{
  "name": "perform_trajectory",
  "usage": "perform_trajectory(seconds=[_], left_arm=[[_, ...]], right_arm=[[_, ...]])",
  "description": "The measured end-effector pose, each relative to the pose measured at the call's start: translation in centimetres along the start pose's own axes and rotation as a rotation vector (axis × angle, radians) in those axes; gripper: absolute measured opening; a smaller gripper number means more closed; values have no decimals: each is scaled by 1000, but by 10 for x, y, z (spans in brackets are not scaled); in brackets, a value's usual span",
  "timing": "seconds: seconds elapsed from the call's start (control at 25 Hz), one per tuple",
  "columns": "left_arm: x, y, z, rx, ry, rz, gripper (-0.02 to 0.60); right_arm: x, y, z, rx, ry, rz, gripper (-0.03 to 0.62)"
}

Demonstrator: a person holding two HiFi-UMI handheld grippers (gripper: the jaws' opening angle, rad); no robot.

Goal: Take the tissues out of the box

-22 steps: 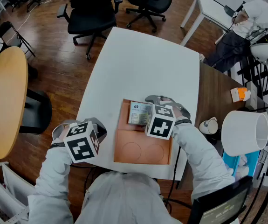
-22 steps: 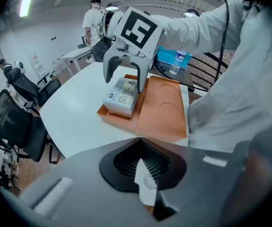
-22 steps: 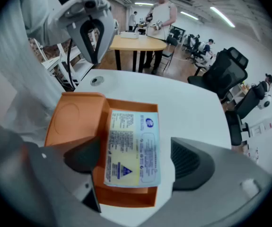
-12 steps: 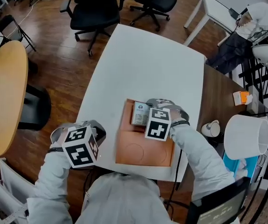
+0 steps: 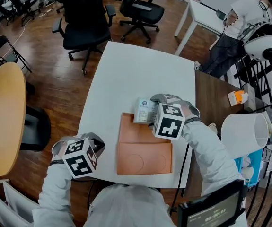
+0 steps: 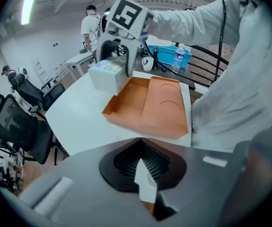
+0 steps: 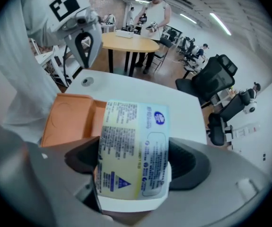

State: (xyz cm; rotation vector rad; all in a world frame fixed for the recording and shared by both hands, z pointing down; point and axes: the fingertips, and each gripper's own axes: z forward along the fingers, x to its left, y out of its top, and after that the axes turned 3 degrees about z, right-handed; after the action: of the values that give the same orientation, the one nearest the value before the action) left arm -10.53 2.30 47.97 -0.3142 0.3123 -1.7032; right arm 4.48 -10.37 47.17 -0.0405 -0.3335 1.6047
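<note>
1. The tissue pack (image 7: 133, 148) is up off the orange box (image 5: 143, 148). It hangs over the box's 12 o'clock edge, above the white tabletop (image 5: 136, 74).
2. The right claw (image 5: 151, 111) has it. The jaws stand wide and press on the pack's two long sides, with the printed face turned up toward the claw's camera.
3. The left claw (image 6: 141, 161) is pressed together and carries nothing of the task. It waits at about 8 o'clock of the box, off its near-left corner. A small white scrap sits at its tips, and I can't tell what it is.
4. I'd judge the pack to be light and soft. It is a plastic-wrapped wad of paper that gives under pressure rather than breaking.
5. The glossy film looks slippery, so a light pinch could let the pack slide out or twist.
6. The best hold is where the claw has it now, across the narrow width near the middle of the length. The wad there is thick enough to resist the squeeze.
7. Holding it by an end or a corner would probably bunch the film and let the pack droop.
8. No other pack shows in the open half of the box from the head view.
</note>
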Motion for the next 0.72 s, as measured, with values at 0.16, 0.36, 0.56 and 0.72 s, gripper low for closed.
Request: perform_trajectory(seconds=[0.16, 0.36, 0.56, 0.72], left_arm=[[1, -7, 3, 56, 29, 14, 15], [-1, -11, 6, 66, 15, -8, 15], [-1, -17, 7, 78, 15, -34, 15], [-2, -25, 12, 98, 13, -49, 15]], right_arm=[[-73, -15, 0, 29, -129, -16, 443], [-109, -28, 48, 57, -86, -1, 442], [-101, -30, 99, 53, 15, -4, 442], [-96, -31, 116, 61, 45, -17, 443]])
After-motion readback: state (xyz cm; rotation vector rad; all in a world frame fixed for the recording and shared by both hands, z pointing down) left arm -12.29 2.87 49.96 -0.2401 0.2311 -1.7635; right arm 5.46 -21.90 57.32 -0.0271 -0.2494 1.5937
